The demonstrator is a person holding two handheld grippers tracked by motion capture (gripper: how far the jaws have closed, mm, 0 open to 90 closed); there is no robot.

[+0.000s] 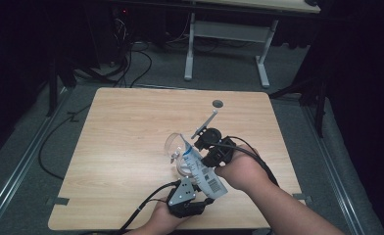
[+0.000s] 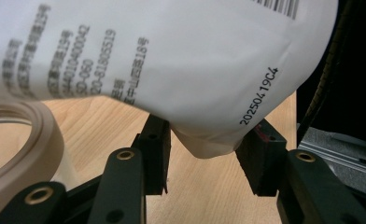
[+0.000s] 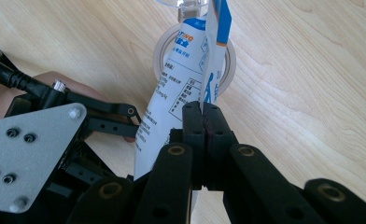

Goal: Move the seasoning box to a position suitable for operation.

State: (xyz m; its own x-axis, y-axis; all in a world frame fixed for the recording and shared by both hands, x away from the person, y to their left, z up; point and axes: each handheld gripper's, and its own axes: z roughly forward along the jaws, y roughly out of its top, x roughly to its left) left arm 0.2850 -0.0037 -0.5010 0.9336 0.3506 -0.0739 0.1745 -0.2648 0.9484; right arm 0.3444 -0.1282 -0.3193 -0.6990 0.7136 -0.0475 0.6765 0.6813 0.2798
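The right claw (image 3: 203,122) has its jaws pressed together on the thin side seam of a white-and-blue printed pouch (image 3: 183,84), which stands on edge ahead of it, its far end reaching over a clear glass cup (image 1: 176,147) and a roll of tape (image 3: 228,63) lying flat on the counter (image 1: 131,127). The left claw (image 2: 204,154) is parted, a jaw on either side of the pouch's bottom corner, which hangs between and just above them; I cannot tell whether either jaw touches it. The risk, as I judge it, lies in the right claw's narrow hold: a smooth seam pinched at one edge could slip or twist, letting the pouch swing off the cup. If the left claw closes too low, it may catch only the corner fold and crumple it.
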